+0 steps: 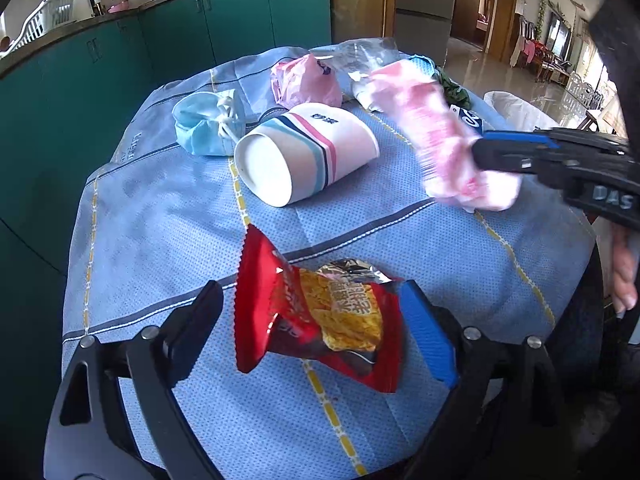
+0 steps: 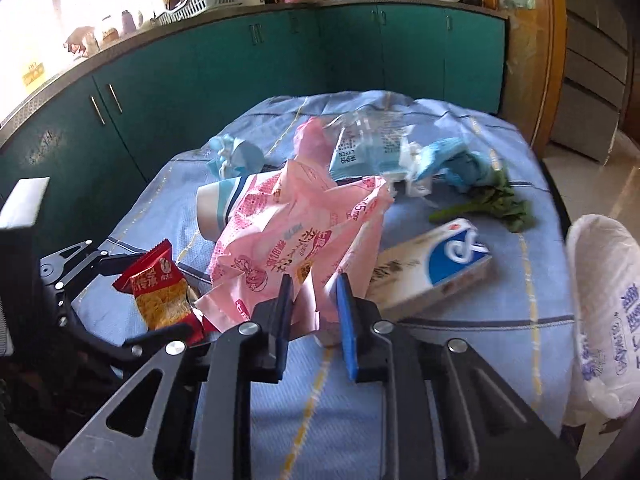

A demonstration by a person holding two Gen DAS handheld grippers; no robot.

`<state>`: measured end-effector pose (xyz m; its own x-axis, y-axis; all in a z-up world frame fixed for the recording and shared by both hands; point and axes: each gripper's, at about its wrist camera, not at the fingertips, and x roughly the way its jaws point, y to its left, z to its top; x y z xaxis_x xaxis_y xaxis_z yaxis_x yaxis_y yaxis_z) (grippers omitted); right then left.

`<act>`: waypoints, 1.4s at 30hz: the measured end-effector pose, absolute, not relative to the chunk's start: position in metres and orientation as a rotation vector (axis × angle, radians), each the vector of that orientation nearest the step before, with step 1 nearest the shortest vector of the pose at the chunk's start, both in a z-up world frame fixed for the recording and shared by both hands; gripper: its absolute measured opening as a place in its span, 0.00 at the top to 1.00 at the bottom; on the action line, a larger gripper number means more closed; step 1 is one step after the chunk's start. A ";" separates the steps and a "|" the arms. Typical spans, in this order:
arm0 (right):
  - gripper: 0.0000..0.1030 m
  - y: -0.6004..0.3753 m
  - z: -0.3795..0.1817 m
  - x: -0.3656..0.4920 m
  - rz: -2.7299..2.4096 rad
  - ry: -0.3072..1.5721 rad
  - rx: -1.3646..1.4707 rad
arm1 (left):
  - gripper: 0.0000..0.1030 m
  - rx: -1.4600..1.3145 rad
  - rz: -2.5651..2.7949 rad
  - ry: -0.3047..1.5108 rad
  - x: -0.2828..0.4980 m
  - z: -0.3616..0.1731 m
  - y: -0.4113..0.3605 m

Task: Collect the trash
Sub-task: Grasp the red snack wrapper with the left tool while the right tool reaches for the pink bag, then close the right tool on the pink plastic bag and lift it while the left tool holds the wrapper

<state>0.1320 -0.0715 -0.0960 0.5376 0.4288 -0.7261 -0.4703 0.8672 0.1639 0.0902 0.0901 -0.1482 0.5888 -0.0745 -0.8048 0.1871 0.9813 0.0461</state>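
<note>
My left gripper (image 1: 316, 320) is open, its fingers on either side of a red snack wrapper (image 1: 320, 316) that lies on the blue tablecloth (image 1: 168, 224). The wrapper also shows in the right wrist view (image 2: 160, 280). My right gripper (image 2: 314, 312) is shut on a pink printed wrapper (image 2: 296, 228) and holds it above the table; in the left wrist view it (image 1: 480, 152) holds the blurred pink wrapper (image 1: 436, 136) at the right.
On the cloth lie a striped paper cup (image 1: 300, 152) on its side, a blue face mask (image 1: 208, 124), a pink plastic bag (image 1: 304, 80), a clear plastic pack (image 2: 368, 144), a blue-and-white box (image 2: 432, 268) and green leaves (image 2: 492, 204). A white-lined bin (image 2: 604, 312) stands at the right. Green cabinets (image 2: 280, 72) stand behind.
</note>
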 end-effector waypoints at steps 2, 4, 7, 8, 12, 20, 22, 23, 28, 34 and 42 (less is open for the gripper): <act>0.78 -0.087 -0.087 0.122 0.507 0.831 -0.065 | 0.13 0.135 -0.149 0.932 0.092 -0.149 0.089; 0.78 -0.103 -0.083 0.115 0.468 0.826 -0.077 | 0.13 0.138 -0.145 0.932 0.092 -0.149 0.089; 0.78 -0.132 -0.089 0.106 0.365 0.851 -0.120 | 0.13 0.136 -0.150 0.925 0.091 -0.147 0.090; 0.78 -0.137 -0.092 0.105 0.353 0.860 -0.123 | 0.12 0.135 -0.154 0.923 0.091 -0.146 0.089; 0.42 -0.161 -0.104 0.105 0.282 0.879 -0.066 | 0.10 0.143 -0.151 0.921 0.091 -0.145 0.084; 0.12 -0.151 -0.111 0.118 0.224 0.886 -0.016 | 0.06 0.164 -0.132 0.909 0.087 -0.140 0.085; 0.12 -0.148 -0.120 0.124 0.227 0.911 0.011 | 0.06 0.146 -0.133 0.915 0.088 -0.141 0.090; 0.12 -0.147 -0.122 0.124 0.234 0.916 0.024 | 0.06 0.129 -0.136 0.924 0.089 -0.143 0.093; 0.11 -0.140 -0.130 0.128 0.229 0.934 0.020 | 0.06 0.096 -0.124 0.963 0.094 -0.155 0.099; 0.11 -0.134 -0.127 0.131 0.228 0.917 0.000 | 0.06 0.150 -0.119 0.965 0.094 -0.160 0.090; 0.11 -0.115 -0.130 0.137 0.234 0.909 -0.070 | 0.06 0.207 -0.101 0.941 0.092 -0.160 0.083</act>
